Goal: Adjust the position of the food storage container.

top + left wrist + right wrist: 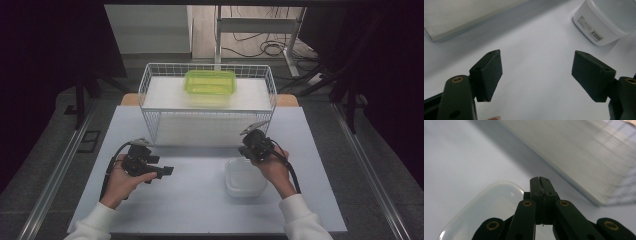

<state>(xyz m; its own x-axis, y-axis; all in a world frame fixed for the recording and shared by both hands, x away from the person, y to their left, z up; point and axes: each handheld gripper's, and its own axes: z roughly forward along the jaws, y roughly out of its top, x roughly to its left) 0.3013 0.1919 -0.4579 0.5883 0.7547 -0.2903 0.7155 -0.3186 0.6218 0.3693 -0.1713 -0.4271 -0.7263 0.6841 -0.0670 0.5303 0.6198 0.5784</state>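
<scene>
White label w/ barcode on side of clear plastic container [599, 22], seen in left gripper view; print too small to read.

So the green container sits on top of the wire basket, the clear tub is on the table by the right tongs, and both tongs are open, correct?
Not quite: the right tongs are shut, jaws pressed together with nothing between them, as the right gripper view shows. The left tongs are open. The green container on the wire basket and the clear tub are as you say.
</scene>
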